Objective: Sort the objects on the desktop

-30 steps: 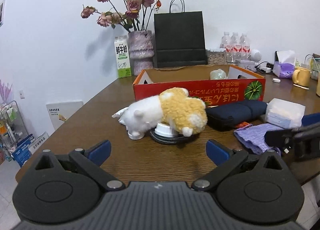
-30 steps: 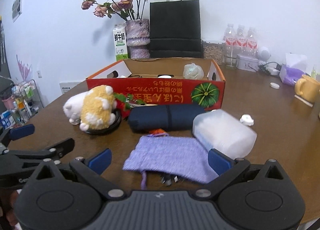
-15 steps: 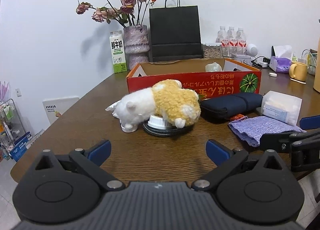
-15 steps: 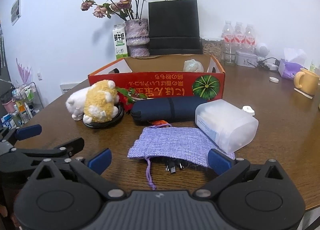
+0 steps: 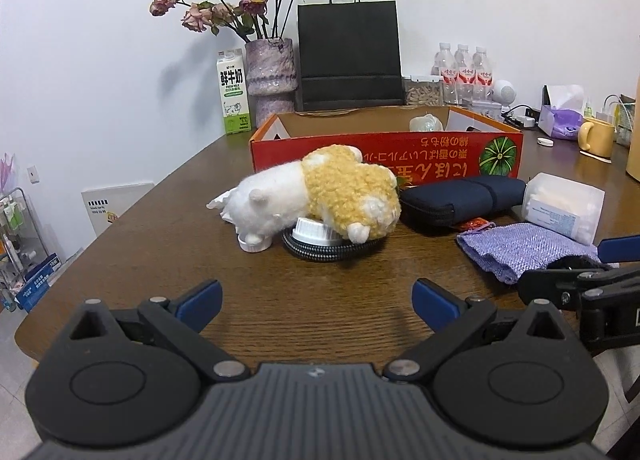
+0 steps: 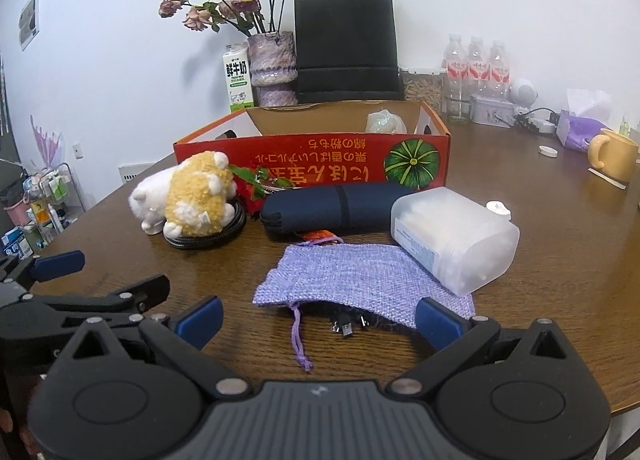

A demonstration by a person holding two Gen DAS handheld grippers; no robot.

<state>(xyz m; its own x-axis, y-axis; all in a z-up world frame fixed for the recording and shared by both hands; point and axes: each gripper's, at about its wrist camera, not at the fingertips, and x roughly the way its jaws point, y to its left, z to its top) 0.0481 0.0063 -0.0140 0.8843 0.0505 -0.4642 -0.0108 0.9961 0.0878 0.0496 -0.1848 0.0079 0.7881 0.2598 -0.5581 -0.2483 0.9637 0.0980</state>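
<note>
Left wrist view: left hand-held gripper (image 5: 316,302) spread wide, nothing in it, low over the table (image 5: 168,227). Right hand-held gripper (image 6: 318,320) also released, empty, just short of one purple pouch (image 6: 360,280) with cable plugs poking from its mouth. One plush toy (image 5: 320,195) lies on one black cable coil (image 5: 332,250). One navy case (image 6: 336,205), one translucent box (image 6: 456,238), one red carton (image 6: 312,157); its contents mostly hidden. Three bottles (image 6: 478,67) behind.

plain white wall (image 5: 100,39) behind a dark wooden table (image 5: 160,227); pale tiled floor (image 5: 8,340).
</note>
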